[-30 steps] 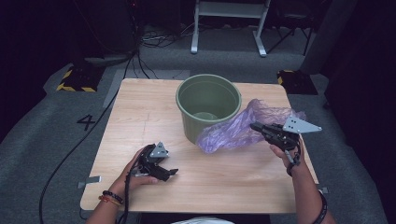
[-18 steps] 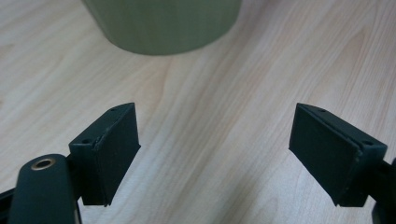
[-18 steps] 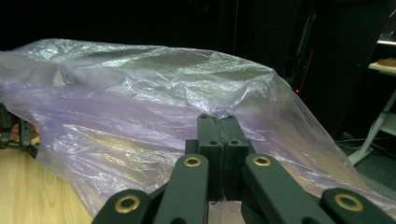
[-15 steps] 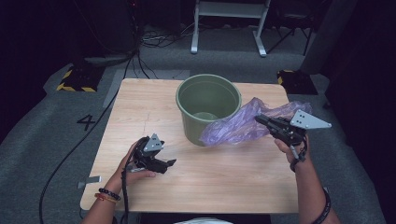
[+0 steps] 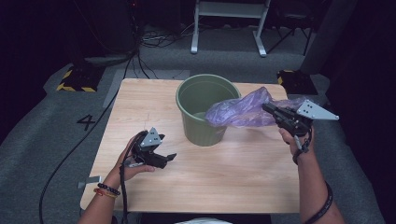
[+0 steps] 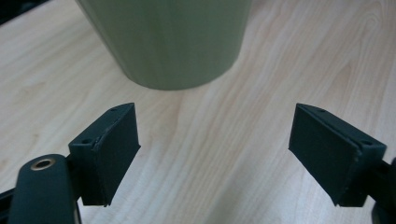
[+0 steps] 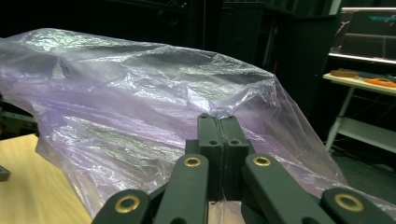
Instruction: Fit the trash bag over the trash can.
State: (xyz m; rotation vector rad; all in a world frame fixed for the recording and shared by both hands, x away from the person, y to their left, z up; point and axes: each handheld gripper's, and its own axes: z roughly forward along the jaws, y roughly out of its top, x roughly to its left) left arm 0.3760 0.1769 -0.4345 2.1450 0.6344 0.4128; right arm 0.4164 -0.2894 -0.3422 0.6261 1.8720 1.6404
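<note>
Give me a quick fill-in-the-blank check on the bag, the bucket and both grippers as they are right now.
1. The right gripper is shut on the ____ plastic bag.
2. The bag's far end hangs over the rim of the ____ bucket.
3. The left gripper has its jaws ____, with nothing between them.
4. The bucket stands on the ____ table.

Missing words: purple; green; open; wooden

The high view looks forward and down from above the person's side, taking in the whole desk [image 5: 154,102] and the floor beyond it. The left gripper view sits low and close over the desk [image 6: 280,56], facing the green bucket [image 6: 168,42] between its own wide-set jaws; the high view shares that bucket [image 5: 201,126] and the wood around it. The right gripper view looks level along its own jaws, very near the purple plastic bag [image 7: 140,102], which the high view sees at the right [image 5: 238,112], above the bucket's rim.
</note>
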